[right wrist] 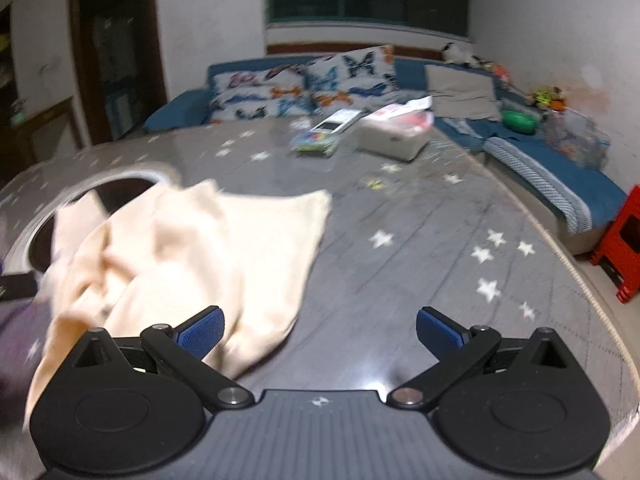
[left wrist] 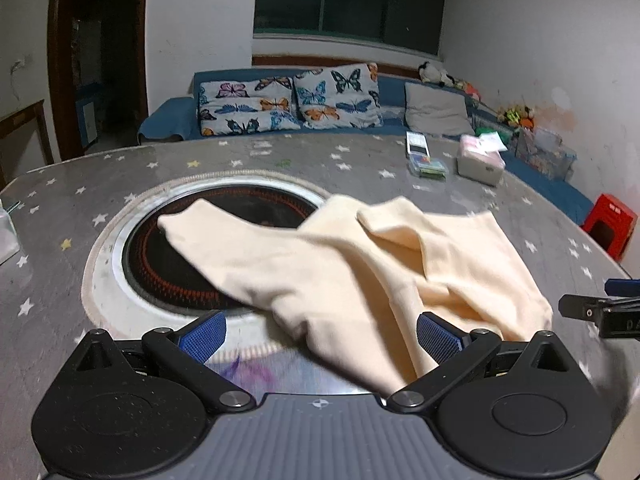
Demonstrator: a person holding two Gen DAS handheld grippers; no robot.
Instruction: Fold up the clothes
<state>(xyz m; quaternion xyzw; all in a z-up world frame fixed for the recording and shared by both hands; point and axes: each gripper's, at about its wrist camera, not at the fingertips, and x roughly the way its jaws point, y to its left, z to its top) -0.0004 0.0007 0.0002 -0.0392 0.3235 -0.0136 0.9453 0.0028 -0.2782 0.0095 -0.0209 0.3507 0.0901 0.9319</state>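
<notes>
A cream garment (left wrist: 360, 264) lies crumpled on the grey star-patterned table (left wrist: 60, 208), one leg stretched left over a round black hob (left wrist: 152, 256). My left gripper (left wrist: 320, 338) is open, its blue pads wide apart, with the garment's near edge lying between them and no pad pressing on it. In the right wrist view the same garment (right wrist: 192, 256) sits to the left. My right gripper (right wrist: 320, 332) is open over bare tabletop, its left fingertip (right wrist: 202, 330) just in front of the cloth's near corner. The right gripper's tip (left wrist: 600, 314) also shows at the left view's right edge.
A white box (left wrist: 480, 162), a small packet (left wrist: 430, 168) and a flat white item (left wrist: 416, 144) lie at the table's far side. Behind stands a blue sofa (left wrist: 172, 120) with butterfly cushions. A red stool (right wrist: 624, 248) stands off the table's right edge.
</notes>
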